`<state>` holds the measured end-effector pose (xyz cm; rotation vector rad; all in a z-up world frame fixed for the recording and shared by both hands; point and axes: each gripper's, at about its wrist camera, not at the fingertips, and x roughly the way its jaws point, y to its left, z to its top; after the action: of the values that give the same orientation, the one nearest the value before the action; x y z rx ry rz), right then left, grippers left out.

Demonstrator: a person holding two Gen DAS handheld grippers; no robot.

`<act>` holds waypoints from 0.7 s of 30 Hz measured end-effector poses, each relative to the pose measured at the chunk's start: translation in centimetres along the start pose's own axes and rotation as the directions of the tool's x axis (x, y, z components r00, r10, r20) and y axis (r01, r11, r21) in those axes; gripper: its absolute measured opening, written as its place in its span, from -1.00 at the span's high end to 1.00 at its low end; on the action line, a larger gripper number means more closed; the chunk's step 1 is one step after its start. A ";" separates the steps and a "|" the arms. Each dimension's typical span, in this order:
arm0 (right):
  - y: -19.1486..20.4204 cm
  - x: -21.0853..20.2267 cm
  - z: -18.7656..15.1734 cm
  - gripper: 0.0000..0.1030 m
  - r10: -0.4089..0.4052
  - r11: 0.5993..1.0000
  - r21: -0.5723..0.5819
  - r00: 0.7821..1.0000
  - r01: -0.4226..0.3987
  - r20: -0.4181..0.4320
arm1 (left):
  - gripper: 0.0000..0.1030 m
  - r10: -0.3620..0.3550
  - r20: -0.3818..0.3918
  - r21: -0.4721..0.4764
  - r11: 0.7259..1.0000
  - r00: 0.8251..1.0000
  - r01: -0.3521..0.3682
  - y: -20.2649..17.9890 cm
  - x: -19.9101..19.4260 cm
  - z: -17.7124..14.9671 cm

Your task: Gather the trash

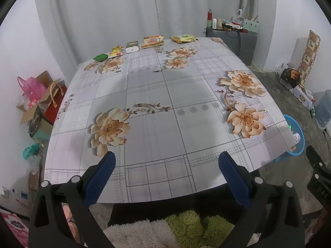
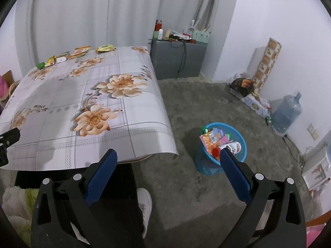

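Blue-padded left gripper and right gripper gape wide, empty; five wrappers line the table's 12 o'clock edge, basket apparently full, at 3 o'clock.

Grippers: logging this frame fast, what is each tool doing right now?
Left tool: open, holding nothing, above the near edge of the floral-cloth table.
Right tool: open, holding nothing.
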<state>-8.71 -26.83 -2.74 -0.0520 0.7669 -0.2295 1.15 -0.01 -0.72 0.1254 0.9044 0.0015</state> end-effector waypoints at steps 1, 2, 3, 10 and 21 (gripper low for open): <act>0.0 0.0 -0.1 -0.84 0.000 1.000 0.003 1.000 0.000 -0.002 | -0.89 0.001 -0.001 0.001 1.000 1.000 -0.001 -0.1 0.0 0.0; 0.0 0.0 -0.1 -0.84 0.001 1.000 0.005 1.000 -0.001 -0.003 | -0.89 0.001 0.000 0.002 1.000 1.000 -0.001 -0.1 0.0 0.1; 0.0 0.0 -0.2 -0.85 0.001 1.000 0.009 1.000 -0.001 -0.006 | -0.89 0.000 0.000 0.004 1.000 1.000 0.000 -0.2 0.0 0.1; -0.1 0.2 -0.7 -0.85 0.003 1.000 0.016 1.000 -0.003 -0.014 | -0.89 0.005 -0.007 0.012 1.000 1.000 -0.005 -0.6 0.1 0.1; -0.1 0.2 -0.7 -0.85 0.007 1.000 0.014 1.000 -0.006 -0.012 | -0.89 0.009 -0.015 0.016 1.000 1.000 -0.009 -1.0 0.2 0.0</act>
<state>-9.09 -26.98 -3.41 -0.0349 0.7777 -0.2292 1.18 -0.94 -1.00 0.1447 0.9189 0.0032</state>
